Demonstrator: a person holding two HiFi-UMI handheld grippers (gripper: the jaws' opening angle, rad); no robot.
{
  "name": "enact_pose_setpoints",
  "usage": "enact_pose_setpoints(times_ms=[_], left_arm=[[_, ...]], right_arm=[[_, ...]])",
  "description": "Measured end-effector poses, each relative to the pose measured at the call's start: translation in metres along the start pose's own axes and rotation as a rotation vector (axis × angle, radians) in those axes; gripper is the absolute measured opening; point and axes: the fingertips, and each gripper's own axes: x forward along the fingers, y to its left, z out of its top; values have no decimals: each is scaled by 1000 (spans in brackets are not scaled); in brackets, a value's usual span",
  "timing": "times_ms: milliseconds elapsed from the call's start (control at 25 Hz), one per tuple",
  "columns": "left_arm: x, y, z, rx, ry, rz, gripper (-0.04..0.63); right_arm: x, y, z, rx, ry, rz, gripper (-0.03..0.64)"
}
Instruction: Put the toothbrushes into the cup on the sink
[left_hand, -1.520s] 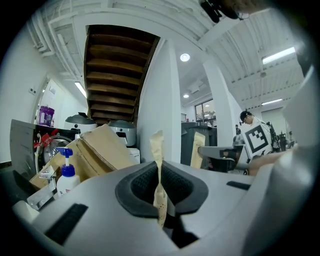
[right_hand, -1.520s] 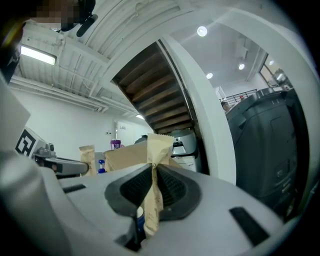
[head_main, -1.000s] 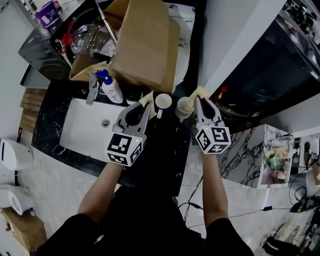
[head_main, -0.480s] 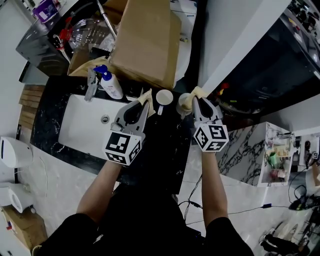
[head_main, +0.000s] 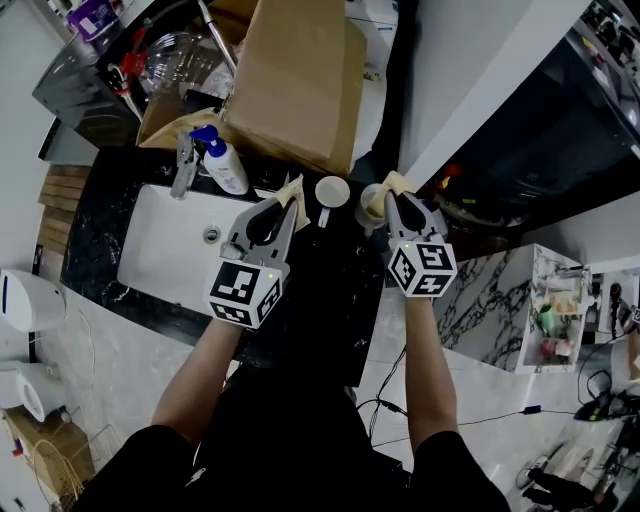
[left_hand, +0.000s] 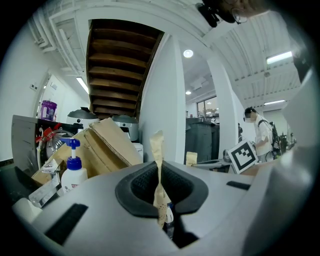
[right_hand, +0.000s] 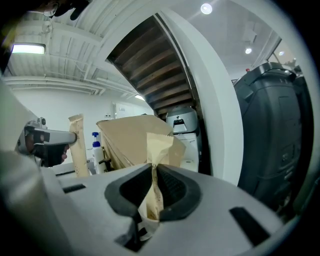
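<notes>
In the head view my left gripper (head_main: 292, 197) is shut on a tan paper-wrapped toothbrush (head_main: 294, 190), just left of the white cup (head_main: 332, 190) on the black counter. My right gripper (head_main: 396, 196) is shut on a second wrapped toothbrush (head_main: 398, 183), above a pale round cup-like thing (head_main: 369, 206) that it partly hides. The left gripper view shows the packet (left_hand: 158, 150) pinched upright between the dark pads of the left gripper (left_hand: 159, 167). The right gripper view shows its packet (right_hand: 156, 150) gripped the same way in the right gripper (right_hand: 153, 172), with the left gripper's packet (right_hand: 77, 145) off to the left.
A white sink basin (head_main: 165, 255) lies left of the grippers, with a faucet (head_main: 185, 165) and a blue-capped pump bottle (head_main: 227, 168) at its back edge. A large cardboard box (head_main: 295, 80) stands behind the cups. A white wall corner (head_main: 470, 70) rises at the right.
Both grippers keep their packets and stay by the cups. Only a slight shift of the whole view shows.
</notes>
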Motion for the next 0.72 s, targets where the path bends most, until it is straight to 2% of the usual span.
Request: enact_pose_setpoints(times_ms=[480, 600, 720], left_arm=[[-3, 9, -2, 1, 2, 9, 12], [-4, 9, -3, 3, 2, 10, 12], [-4, 8, -2, 1, -1, 9, 12]], right_arm=[[14, -7, -7, -8, 34, -19, 36], [14, -7, -8, -17, 38, -21, 60], [13, -8, -10, -27, 48, -23, 111]])
